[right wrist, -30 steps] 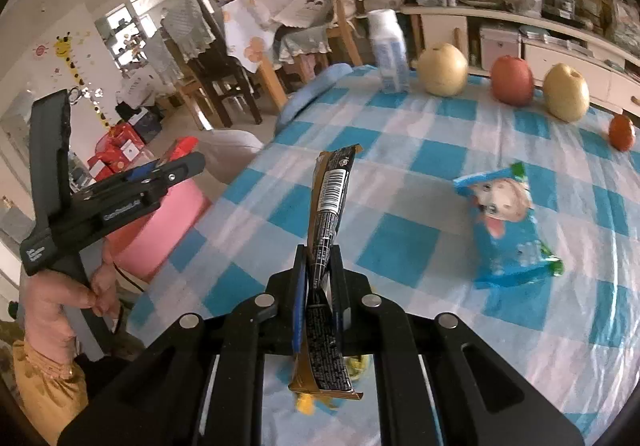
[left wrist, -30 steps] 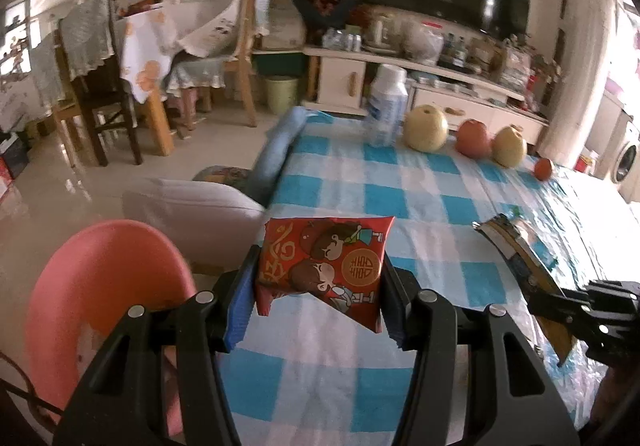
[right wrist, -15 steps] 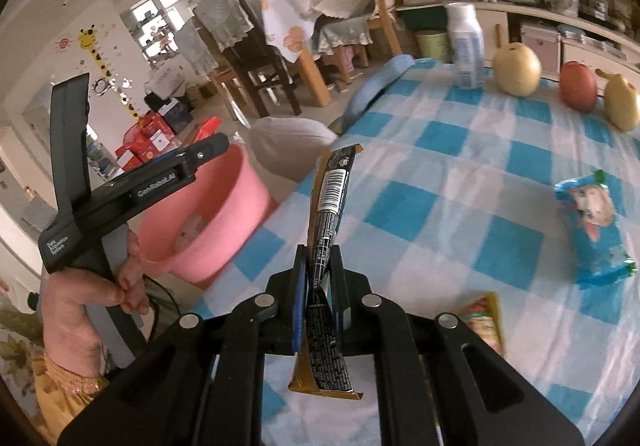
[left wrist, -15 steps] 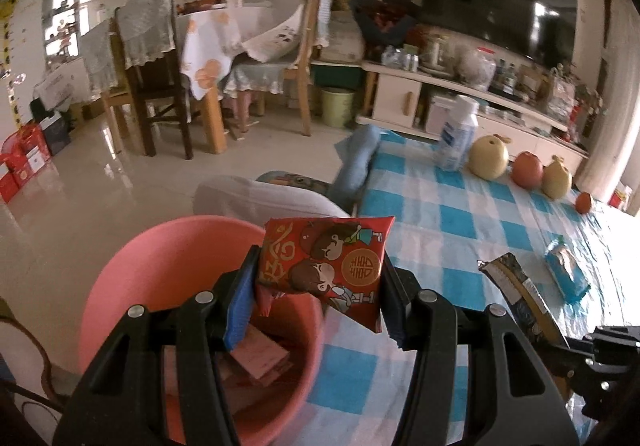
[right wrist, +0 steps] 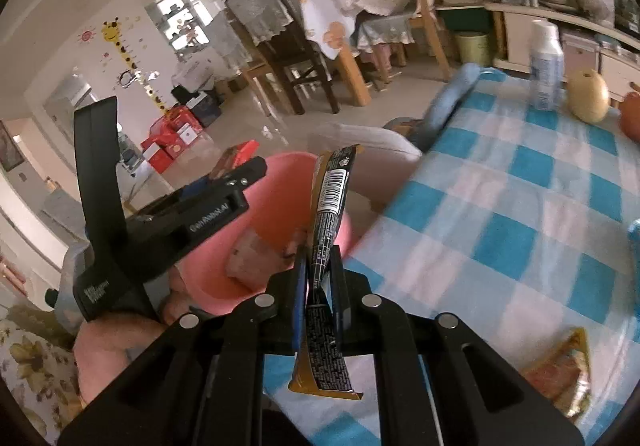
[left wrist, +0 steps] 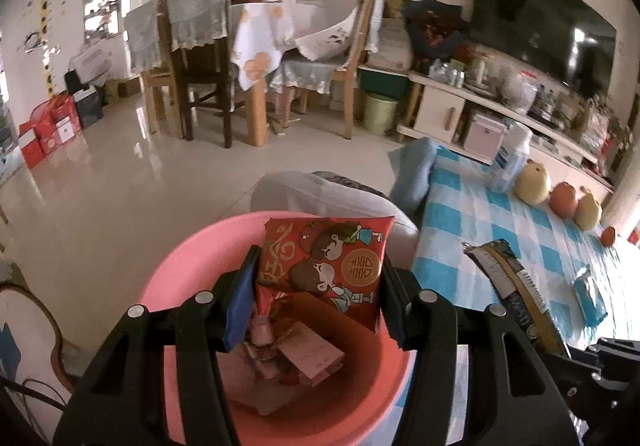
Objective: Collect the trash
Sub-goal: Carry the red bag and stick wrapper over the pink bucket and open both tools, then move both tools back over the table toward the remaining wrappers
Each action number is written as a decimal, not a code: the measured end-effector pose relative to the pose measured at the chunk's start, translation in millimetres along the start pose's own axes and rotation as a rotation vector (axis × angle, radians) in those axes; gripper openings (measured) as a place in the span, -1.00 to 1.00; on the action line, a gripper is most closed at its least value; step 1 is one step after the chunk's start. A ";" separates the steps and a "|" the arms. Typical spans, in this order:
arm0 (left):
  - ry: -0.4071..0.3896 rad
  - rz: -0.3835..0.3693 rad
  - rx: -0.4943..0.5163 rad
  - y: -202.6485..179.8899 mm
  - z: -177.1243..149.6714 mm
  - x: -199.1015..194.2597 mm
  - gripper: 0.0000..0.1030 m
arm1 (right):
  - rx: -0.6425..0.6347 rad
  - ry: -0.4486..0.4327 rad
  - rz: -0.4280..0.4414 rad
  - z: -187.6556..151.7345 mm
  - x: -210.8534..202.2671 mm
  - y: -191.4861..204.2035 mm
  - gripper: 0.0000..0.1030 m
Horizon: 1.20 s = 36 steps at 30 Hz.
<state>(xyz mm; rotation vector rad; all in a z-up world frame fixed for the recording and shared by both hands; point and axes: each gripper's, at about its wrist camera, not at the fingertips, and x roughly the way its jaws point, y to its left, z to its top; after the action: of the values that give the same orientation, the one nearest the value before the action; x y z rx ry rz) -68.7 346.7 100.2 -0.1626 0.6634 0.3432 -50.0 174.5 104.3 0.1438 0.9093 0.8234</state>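
left gripper (left wrist: 316, 282) clamped on red packet (left wrist: 326, 260) above pink basin (left wrist: 180, 274); right gripper (right wrist: 319, 286) pinching black wrapper (right wrist: 330, 206) upright, beside basin, at edge of checkered table (right wrist: 520, 206).

Ahead of my left tongs I see a glossy pale tile floor (left wrist: 120, 182) catching daylight from a window (left wrist: 104, 2). Beyond it stands a dining table (left wrist: 260, 46) with cloth-draped wooden chairs (left wrist: 196, 58). Far right, a dark television (left wrist: 540, 22) hangs over a cluttered white cabinet (left wrist: 440, 110). A giraffe sticker (right wrist: 120, 46) marks the wall.
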 end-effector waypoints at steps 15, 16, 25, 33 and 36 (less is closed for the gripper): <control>0.006 0.084 -0.141 58.9 1.7 5.1 0.11 | -0.043 0.093 0.055 19.5 76.0 49.2 -0.73; 0.011 0.096 -0.145 60.5 1.6 6.9 0.22 | -0.041 0.105 0.050 19.5 82.0 50.1 -0.72; 0.011 0.174 -0.179 68.4 4.6 5.9 0.84 | 0.018 0.022 -0.045 11.4 65.0 31.7 0.46; -0.037 0.139 -0.161 50.3 9.6 -3.3 0.91 | -0.021 -0.041 -0.176 2.8 33.3 22.4 0.70; -0.051 0.125 -0.144 41.2 10.2 -5.5 0.92 | -0.027 -0.054 -0.210 -1.1 25.6 17.5 0.71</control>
<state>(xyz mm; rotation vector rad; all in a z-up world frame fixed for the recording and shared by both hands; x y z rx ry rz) -81.8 386.2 110.0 -0.2489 0.5998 0.5142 -52.2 203.9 94.8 0.0454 0.8462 0.6333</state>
